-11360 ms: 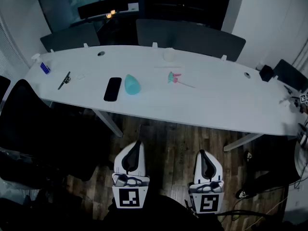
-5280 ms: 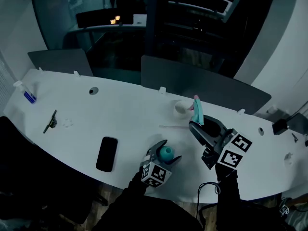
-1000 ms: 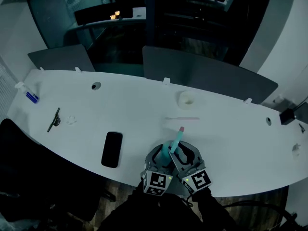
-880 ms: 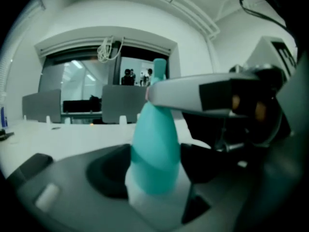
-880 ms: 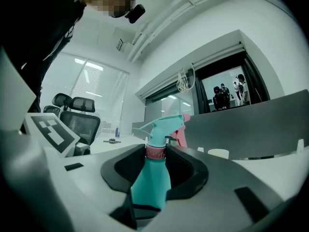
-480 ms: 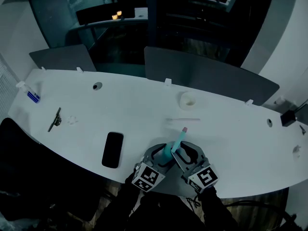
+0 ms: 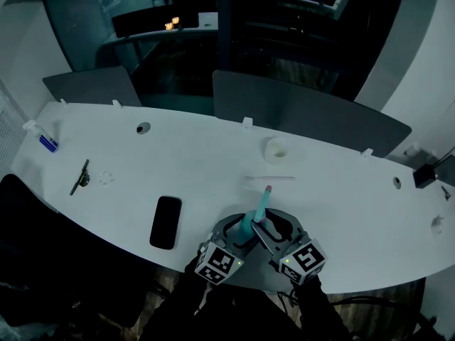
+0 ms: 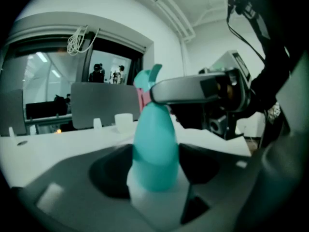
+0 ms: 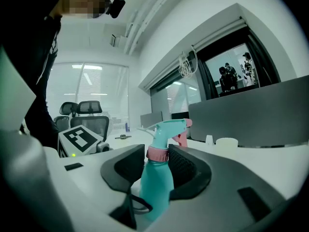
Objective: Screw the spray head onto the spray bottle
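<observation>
Teal spray bottle [image 8: 153, 146] sits between my left gripper's [image 8: 154, 173] jaws, pads clamped on its lower body. My right gripper [image 9: 157, 164] pinches the pink collar [image 9: 157, 153] of the spray head [image 9: 166, 126], which sits on the bottle's neck. Only the head view shows both grippers at the white table's [image 7: 341, 212] near edge, with a black phone [image 7: 165, 221] to their left.

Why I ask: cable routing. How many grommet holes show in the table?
2: one grommet hole back left, beyond the phone; another near the right end. More may be hidden.
</observation>
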A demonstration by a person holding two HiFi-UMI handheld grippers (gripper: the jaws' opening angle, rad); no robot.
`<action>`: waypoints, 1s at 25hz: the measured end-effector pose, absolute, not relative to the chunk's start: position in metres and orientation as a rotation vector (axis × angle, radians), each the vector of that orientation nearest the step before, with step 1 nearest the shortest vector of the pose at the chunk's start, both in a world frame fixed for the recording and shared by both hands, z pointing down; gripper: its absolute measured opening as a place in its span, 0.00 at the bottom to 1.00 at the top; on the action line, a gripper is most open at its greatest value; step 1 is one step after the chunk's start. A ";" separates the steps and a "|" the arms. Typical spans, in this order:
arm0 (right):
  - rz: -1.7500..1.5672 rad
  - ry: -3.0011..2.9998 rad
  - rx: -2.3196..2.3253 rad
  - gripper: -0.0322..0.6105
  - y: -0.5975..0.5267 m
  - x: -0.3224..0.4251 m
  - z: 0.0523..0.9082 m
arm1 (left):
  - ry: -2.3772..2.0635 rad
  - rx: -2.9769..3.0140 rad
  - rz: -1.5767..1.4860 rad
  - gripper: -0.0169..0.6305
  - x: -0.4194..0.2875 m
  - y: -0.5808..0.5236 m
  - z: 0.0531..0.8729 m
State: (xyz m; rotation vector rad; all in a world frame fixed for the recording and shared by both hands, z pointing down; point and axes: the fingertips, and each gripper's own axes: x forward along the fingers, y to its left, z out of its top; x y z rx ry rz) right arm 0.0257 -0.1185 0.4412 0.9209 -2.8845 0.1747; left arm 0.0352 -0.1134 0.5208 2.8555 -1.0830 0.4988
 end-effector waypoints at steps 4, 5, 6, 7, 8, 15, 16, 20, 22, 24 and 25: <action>0.264 -2.867 0.927 0.25 -0.120 0.027 0.440 | -1.082 2.860 0.489 0.50 0.035 -0.113 0.522; 0.278 -2.856 0.929 0.26 -0.121 0.026 0.439 | -1.083 2.859 0.492 0.50 0.035 -0.114 0.523; 0.295 -2.846 0.933 0.25 -0.123 0.026 0.439 | -1.083 2.859 0.497 0.50 0.035 -0.114 0.523; 0.317 -2.837 0.939 0.25 -0.125 0.026 0.439 | -1.081 2.860 0.499 0.50 0.036 -0.114 0.523; 0.339 -2.828 0.945 0.25 -0.127 0.026 0.439 | -1.077 2.861 0.499 0.50 0.036 -0.114 0.523; 0.142 -2.860 1.016 0.25 -0.123 0.027 0.436 | -1.088 2.865 0.480 0.50 0.037 -0.114 0.522; 0.100 -2.891 1.054 0.25 -0.122 0.028 0.435 | -1.091 2.865 0.477 0.50 0.036 -0.114 0.522; -0.039 -2.939 1.175 0.25 -0.120 0.029 0.434 | -1.104 2.849 0.462 0.50 0.036 -0.114 0.523; -0.060 -2.932 1.185 0.25 -0.120 0.029 0.434 | -1.115 2.846 0.446 0.50 0.036 -0.114 0.522; -0.043 -2.919 1.176 0.25 -0.121 0.028 0.435 | -1.120 2.846 0.439 0.50 0.036 -0.114 0.521; -0.034 -2.914 1.168 0.25 -0.121 0.028 0.435 | -1.119 2.846 0.437 0.50 0.036 -0.114 0.521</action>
